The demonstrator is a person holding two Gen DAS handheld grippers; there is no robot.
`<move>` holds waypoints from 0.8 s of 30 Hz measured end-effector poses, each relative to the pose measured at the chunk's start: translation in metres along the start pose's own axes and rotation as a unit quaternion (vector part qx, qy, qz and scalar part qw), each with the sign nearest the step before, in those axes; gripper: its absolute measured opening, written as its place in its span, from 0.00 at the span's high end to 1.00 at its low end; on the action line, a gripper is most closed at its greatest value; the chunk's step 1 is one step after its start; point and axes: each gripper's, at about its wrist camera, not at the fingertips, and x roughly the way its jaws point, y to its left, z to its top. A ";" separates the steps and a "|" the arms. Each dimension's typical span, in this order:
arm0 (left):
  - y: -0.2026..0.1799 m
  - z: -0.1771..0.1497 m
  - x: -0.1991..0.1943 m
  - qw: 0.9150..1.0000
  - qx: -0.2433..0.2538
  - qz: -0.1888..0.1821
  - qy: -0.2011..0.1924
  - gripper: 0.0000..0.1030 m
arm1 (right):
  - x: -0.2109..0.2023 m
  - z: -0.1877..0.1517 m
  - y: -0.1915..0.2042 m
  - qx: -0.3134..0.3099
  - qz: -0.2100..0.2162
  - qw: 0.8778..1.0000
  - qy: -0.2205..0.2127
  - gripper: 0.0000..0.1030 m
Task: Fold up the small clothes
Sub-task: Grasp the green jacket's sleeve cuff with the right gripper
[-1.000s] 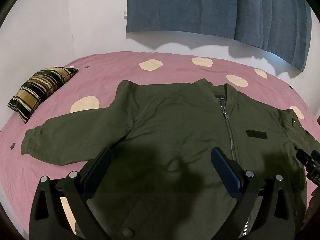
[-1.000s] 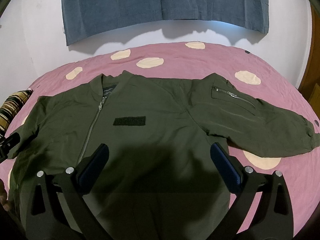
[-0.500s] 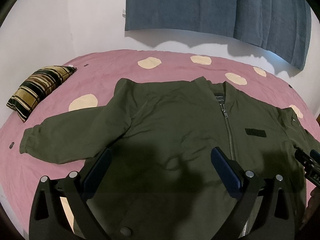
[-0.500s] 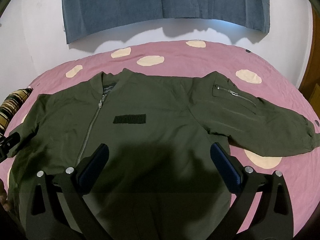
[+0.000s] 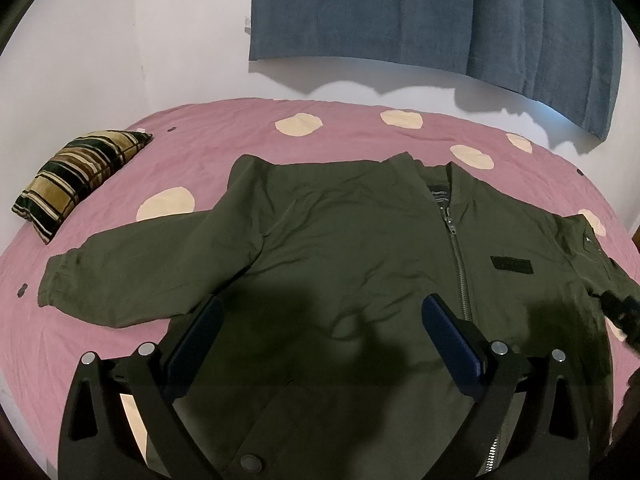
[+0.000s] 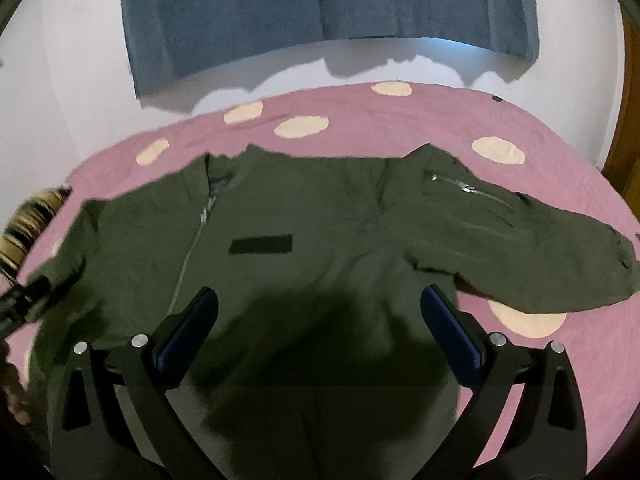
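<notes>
An olive-green zip jacket [image 5: 340, 240] lies flat and face up on a pink bedspread, zipped, with both sleeves spread out to the sides. It also shows in the right wrist view [image 6: 320, 240]. My left gripper [image 5: 320, 320] is open and empty, hovering above the jacket's left half. My right gripper [image 6: 320, 312] is open and empty above the right half, near the armpit of the sleeve [image 6: 520, 248] with the zip pocket. The other sleeve [image 5: 132, 276] reaches left. Each gripper's tip shows at the edge of the other's view.
The pink bedspread [image 5: 120, 200] with cream dots covers the bed. A striped cushion [image 5: 76, 180] lies at the far left. A blue cloth [image 5: 420, 20] hangs on the white wall behind. A wooden door edge [image 6: 628, 160] stands at the right.
Both grippers have edged slightly down and toward the jacket. The right wrist view is blurred from motion. The jacket has not moved and both grippers stay open.
</notes>
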 end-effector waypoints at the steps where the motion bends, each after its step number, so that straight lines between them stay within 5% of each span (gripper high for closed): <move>1: 0.000 0.000 0.000 1.000 0.000 0.001 0.000 0.04 | -0.003 0.002 -0.008 0.010 0.005 1.000 -0.001 0.02; 6: 0.005 0.000 0.005 1.000 -0.005 -0.003 0.000 0.04 | -0.019 0.011 -0.106 0.128 0.018 0.992 -0.009 0.02; 10: 0.014 0.001 0.011 1.000 -0.018 0.008 0.006 0.04 | -0.040 -0.001 -0.215 0.247 -0.006 0.969 -0.034 0.02; 15: 0.032 0.000 0.029 0.998 -0.052 0.010 0.038 0.04 | -0.070 -0.041 -0.352 0.405 -0.056 0.910 -0.077 0.11; 17: 0.037 -0.001 0.033 0.997 -0.062 0.012 0.046 0.04 | -0.074 -0.053 -0.383 0.435 -0.072 0.894 -0.076 0.26; 21: 0.042 -0.001 0.035 0.997 -0.063 0.023 0.046 0.04 | -0.067 -0.073 -0.422 0.486 -0.056 0.870 -0.065 0.31; 24: 0.043 -0.001 0.036 0.996 -0.063 0.028 0.048 0.04 | -0.056 -0.076 -0.419 0.501 -0.029 0.863 -0.055 0.33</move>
